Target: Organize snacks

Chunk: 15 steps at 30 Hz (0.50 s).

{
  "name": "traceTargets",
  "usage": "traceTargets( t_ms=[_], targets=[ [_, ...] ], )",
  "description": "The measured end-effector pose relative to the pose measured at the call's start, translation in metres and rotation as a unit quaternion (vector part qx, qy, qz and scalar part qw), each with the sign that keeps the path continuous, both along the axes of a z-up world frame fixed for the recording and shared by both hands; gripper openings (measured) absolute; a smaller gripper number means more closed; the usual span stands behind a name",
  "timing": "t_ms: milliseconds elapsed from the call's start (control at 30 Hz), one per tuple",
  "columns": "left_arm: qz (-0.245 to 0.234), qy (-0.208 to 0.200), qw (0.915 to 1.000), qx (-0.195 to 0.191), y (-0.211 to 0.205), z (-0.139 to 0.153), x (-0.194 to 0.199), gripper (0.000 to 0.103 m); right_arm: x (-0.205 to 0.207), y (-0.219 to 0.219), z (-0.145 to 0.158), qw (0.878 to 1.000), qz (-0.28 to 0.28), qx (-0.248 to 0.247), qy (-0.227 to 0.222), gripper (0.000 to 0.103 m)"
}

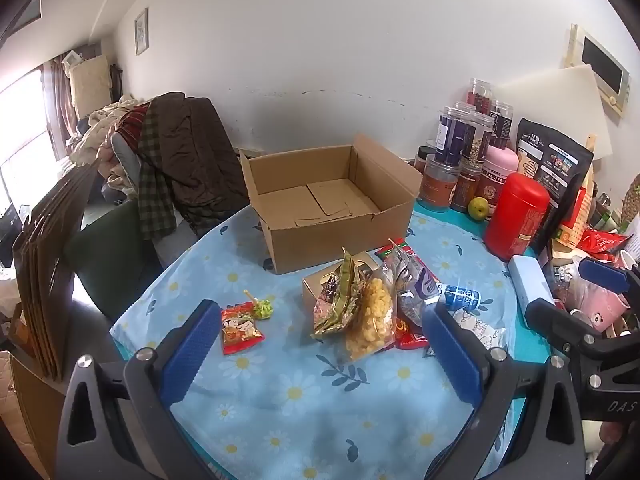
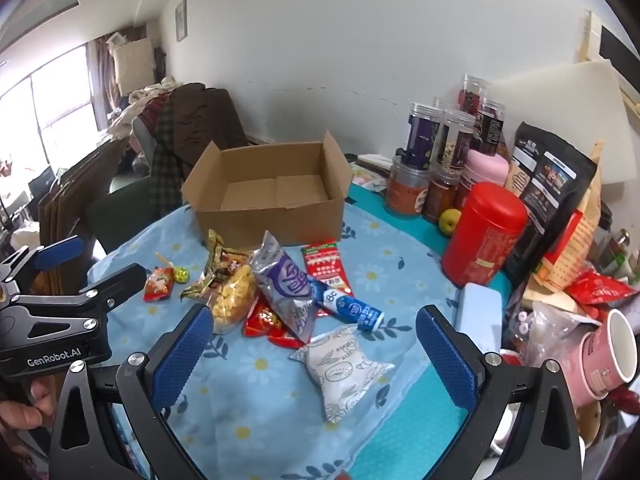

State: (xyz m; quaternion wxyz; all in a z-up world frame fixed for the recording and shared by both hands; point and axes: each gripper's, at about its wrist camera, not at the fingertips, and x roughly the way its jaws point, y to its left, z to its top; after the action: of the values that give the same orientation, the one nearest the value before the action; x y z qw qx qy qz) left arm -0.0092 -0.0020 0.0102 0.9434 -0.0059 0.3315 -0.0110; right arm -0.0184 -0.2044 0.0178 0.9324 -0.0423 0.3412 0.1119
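Observation:
An open, empty cardboard box [image 1: 332, 204] [image 2: 272, 196] stands at the back of the flowered blue tablecloth [image 1: 280, 392]. In front of it lies a pile of snacks: a clear bag of yellow puffs [image 1: 366, 320] [image 2: 232, 296], a silver and purple bag [image 2: 288, 284], a gold wrapper [image 1: 340, 300], a blue tube [image 2: 352, 308] and a white packet [image 2: 344, 372]. A small red packet [image 1: 240, 330] and a green lollipop [image 1: 262, 308] lie apart on the left. My left gripper [image 1: 320, 340] [image 2: 92, 264] and right gripper [image 2: 316, 344] [image 1: 576, 292] hover open above the cloth, holding nothing.
A red canister [image 2: 484, 232], stacked jars [image 2: 440, 148], a black pouch [image 2: 552, 188], a green fruit [image 2: 450, 220] and pink paper cups [image 2: 608, 356] crowd the table's right side. A light blue case [image 2: 478, 312] lies by the right gripper. A clothes-draped chair [image 1: 176, 160] stands behind left.

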Motion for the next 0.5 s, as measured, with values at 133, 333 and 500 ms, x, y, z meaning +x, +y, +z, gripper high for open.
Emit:
traceTargets(
  t_ms=[133,333,500],
  targets=[
    [0.000,0.000,1.0000,-0.001,0.0007,0.0002,-0.0007,0.102,-0.0001,-0.0001,0.0009,1.000,0.000,0.001,-0.001,0.103],
    [0.002,-0.001,1.0000,-0.001,0.0019,0.0009,-0.0036,0.102,-0.0037,0.0012,0.0055,1.000,0.003,0.002,-0.001,0.103],
    [0.001,0.002,1.0000,-0.003,0.0030,0.0003,-0.0042,0.102,-0.0005,0.0012,0.0019,1.000,0.006,0.003,0.002,0.103]
  ],
)
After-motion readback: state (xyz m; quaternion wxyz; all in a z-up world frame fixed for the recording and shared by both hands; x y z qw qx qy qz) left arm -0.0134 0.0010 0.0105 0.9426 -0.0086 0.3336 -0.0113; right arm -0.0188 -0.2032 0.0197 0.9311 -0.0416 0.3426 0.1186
